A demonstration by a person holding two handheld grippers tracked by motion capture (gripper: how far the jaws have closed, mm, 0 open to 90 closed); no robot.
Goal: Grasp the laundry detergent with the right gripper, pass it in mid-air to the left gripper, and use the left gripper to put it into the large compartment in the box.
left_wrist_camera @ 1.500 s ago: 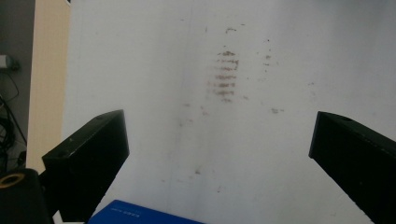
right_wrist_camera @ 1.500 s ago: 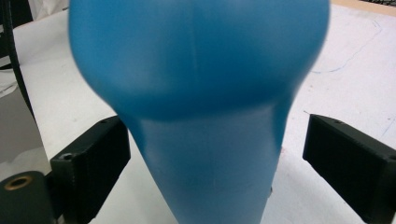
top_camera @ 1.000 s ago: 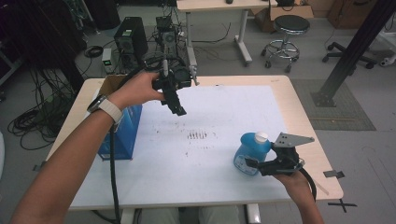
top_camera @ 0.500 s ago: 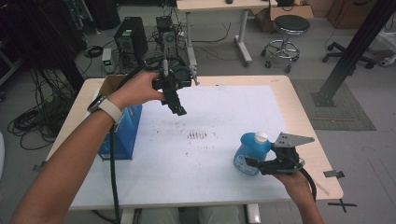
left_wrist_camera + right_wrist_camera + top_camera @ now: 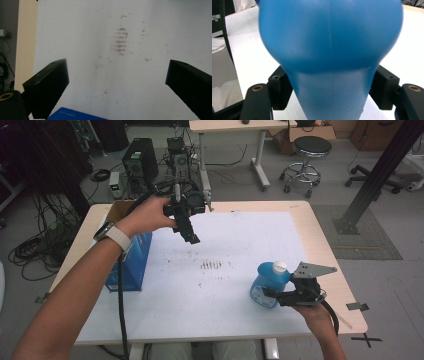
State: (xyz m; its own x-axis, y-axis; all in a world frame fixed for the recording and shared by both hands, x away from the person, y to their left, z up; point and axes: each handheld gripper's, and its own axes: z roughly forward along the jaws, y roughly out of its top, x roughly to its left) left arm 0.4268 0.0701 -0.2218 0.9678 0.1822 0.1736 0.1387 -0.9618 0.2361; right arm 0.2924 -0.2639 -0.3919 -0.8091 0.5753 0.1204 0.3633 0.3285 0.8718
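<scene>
A blue bottle (image 5: 267,285) with a white cap (image 5: 280,266) stands on the white sheet (image 5: 240,235) at the table's near right. My right gripper (image 5: 272,295) reaches it from the right, and its jaws have just been closing. In the right gripper view both pads (image 5: 280,91) press the narrow part of the bottle (image 5: 329,37). My left gripper (image 5: 192,237) hangs above the sheet's far left, pointing down. Its jaws stand wide open and hold nothing (image 5: 117,67).
A blue box (image 5: 134,265) stands at the table's left edge, and its corner (image 5: 75,115) lies below the left jaws. Dark smudges (image 5: 211,265) mark the sheet's middle. Behind the table are a computer tower (image 5: 140,162), cables and a stool (image 5: 307,150).
</scene>
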